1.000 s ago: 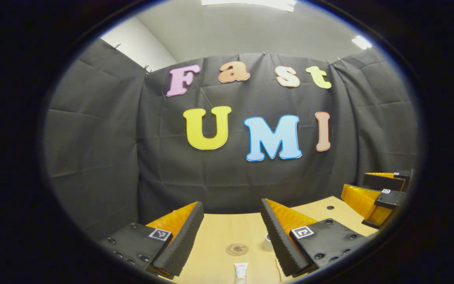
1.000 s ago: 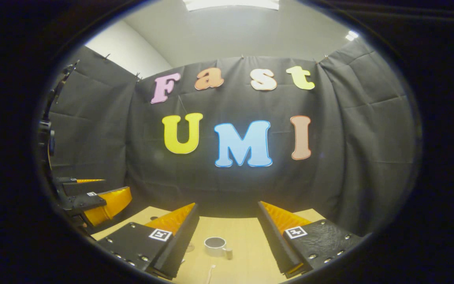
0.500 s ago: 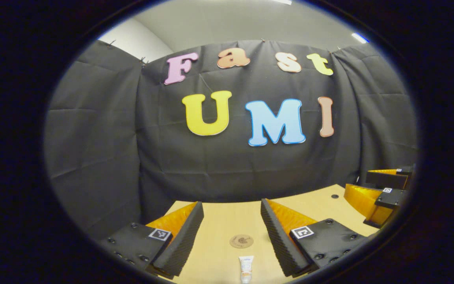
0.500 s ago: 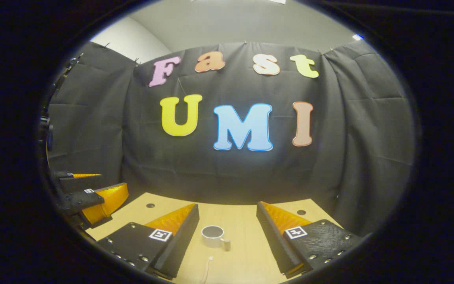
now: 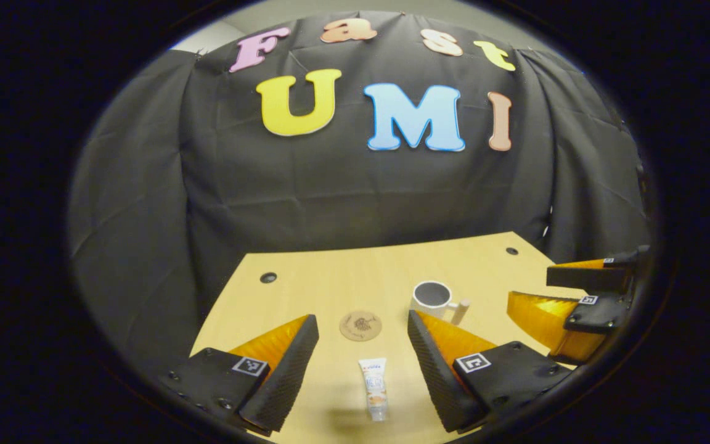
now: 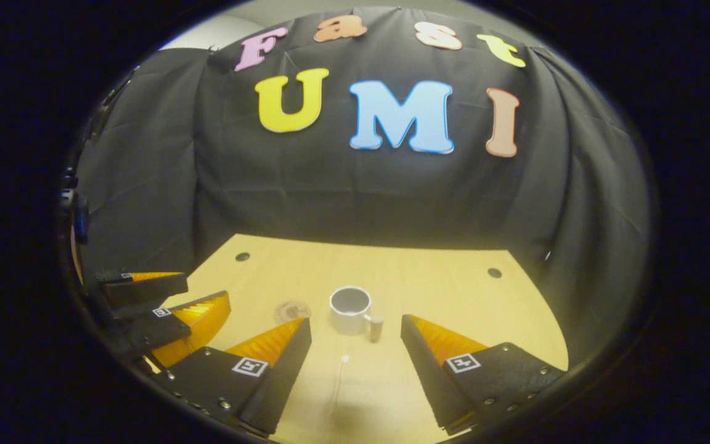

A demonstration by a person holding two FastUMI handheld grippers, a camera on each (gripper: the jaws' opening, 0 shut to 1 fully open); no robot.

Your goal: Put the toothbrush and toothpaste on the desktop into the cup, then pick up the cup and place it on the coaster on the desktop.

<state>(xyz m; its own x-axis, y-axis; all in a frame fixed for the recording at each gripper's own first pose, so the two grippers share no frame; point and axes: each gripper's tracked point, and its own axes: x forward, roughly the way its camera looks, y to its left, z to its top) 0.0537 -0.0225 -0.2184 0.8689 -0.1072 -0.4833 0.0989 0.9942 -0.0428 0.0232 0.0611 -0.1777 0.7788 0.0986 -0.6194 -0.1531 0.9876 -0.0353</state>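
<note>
Toothpaste (image 5: pixel 374 387) white tube lying flat, cup (image 6: pixel 350 309) white (handled), upright

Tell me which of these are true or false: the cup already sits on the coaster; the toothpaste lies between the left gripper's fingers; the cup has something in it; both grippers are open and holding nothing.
1. The cup sits on the coaster. False: it stands on the desktop beside the coaster, apart from it.
2. The toothpaste lies flat between the fingers of the left gripper. True.
3. The cup has something in it. False: in the right gripper view it looks empty, and the toothbrush lies on the desktop.
4. Both grippers are open and hold nothing. True: the right gripper is spread wide too.
</note>
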